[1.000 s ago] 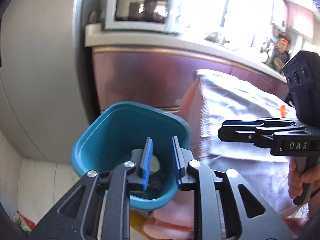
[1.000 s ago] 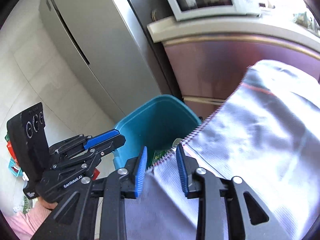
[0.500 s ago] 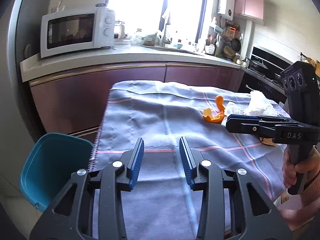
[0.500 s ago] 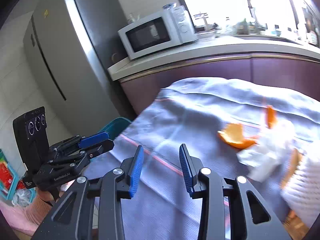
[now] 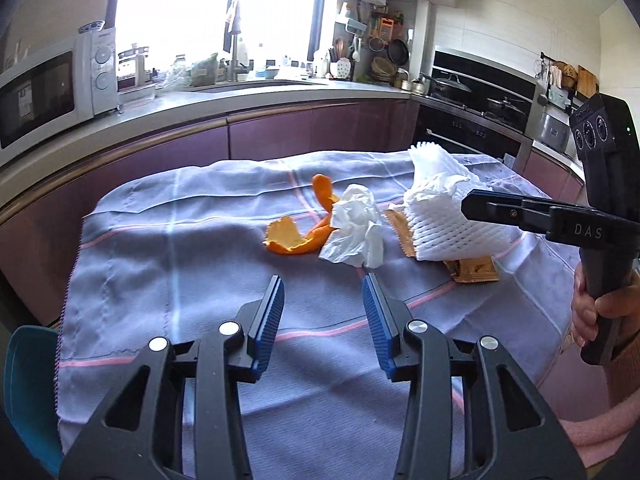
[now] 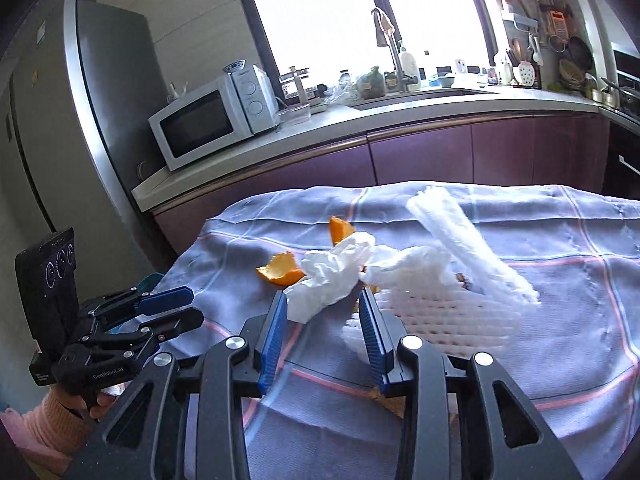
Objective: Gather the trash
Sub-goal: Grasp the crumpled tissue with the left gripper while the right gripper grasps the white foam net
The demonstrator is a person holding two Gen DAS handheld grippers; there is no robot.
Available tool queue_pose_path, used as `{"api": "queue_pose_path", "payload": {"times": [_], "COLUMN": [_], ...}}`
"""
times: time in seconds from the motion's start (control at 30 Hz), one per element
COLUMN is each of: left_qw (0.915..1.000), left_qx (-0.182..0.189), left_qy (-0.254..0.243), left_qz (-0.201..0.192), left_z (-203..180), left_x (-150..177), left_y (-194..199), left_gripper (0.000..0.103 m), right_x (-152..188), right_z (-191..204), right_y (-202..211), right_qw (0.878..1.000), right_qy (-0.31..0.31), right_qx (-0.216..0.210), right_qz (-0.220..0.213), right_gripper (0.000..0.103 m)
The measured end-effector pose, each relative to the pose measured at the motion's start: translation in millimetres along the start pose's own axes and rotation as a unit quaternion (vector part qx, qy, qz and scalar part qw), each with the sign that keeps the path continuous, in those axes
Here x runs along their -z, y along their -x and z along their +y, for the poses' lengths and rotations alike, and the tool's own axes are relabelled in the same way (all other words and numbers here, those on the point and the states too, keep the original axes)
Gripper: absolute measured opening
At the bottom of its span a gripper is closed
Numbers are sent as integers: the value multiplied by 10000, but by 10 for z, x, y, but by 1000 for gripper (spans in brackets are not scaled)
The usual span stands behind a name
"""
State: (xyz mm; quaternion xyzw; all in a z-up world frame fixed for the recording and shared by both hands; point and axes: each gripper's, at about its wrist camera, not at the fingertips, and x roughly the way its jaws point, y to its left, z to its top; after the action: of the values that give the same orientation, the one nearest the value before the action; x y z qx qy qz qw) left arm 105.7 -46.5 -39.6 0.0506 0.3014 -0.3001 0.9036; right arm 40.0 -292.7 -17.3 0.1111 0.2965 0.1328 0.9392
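Trash sitting mid-desk on the striped cloth (image 5: 160, 240), nothing grabbed yet.

Going left to right: teal bin (image 5: 24, 380) poking out past the near-left corner of the desk, well apart from the pile. Then orange peel (image 5: 286, 236), one curl lying flat and a strip standing up behind it. Crumpled tissue (image 5: 354, 226) touching the peel's right end. Further right, brown wrapper (image 5: 476, 270) mostly buried under white foam fruit net (image 5: 440, 216).

Left gripper (image 5: 323, 312) hovering at the near side of the pile, jaws opening, nothing between them. Right gripper (image 6: 323, 328) also parted with nothing clamped, lined up on the tissue, which from its own view sits just past the fingertips. Same gripper seen side-on from the left view, in front of the foam net.

Tips for the pick, just a guess from how things lie:
- Probably tissue first with the right, peel with the left. Close neighbours, so worth staggering to avoid bumping fingers.
- Come down steeper, pinch the tissue's high crumpled ridge, not the flat edge.
- Keep pads off the cloth, easy to snag and drag the whole pile.
- Foam net likely squishy and springy, so a deep bite through the middle.
- Wrapper last, once uncovered.
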Motion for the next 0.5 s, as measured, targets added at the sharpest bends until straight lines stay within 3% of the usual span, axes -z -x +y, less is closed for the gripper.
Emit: {"api": "queue_pose_path", "payload": {"times": [0.33, 0.5], "left_qw": [9997, 9993], "left_qx": [36, -1], "left_qy": [-179, -200], "left_qz": [172, 312], "left_z": [-261, -332], "left_x": [-226, -286], "left_y": [-398, -589], "left_gripper": [44, 44], "right_x": [-81, -98], "right_z": [-431, -642], "right_y": [210, 138], "right_qw": [9969, 9955], "right_qy": [-75, -93], "right_qx": [674, 890], "right_qz": [-389, -312], "right_gripper": [38, 40]}}
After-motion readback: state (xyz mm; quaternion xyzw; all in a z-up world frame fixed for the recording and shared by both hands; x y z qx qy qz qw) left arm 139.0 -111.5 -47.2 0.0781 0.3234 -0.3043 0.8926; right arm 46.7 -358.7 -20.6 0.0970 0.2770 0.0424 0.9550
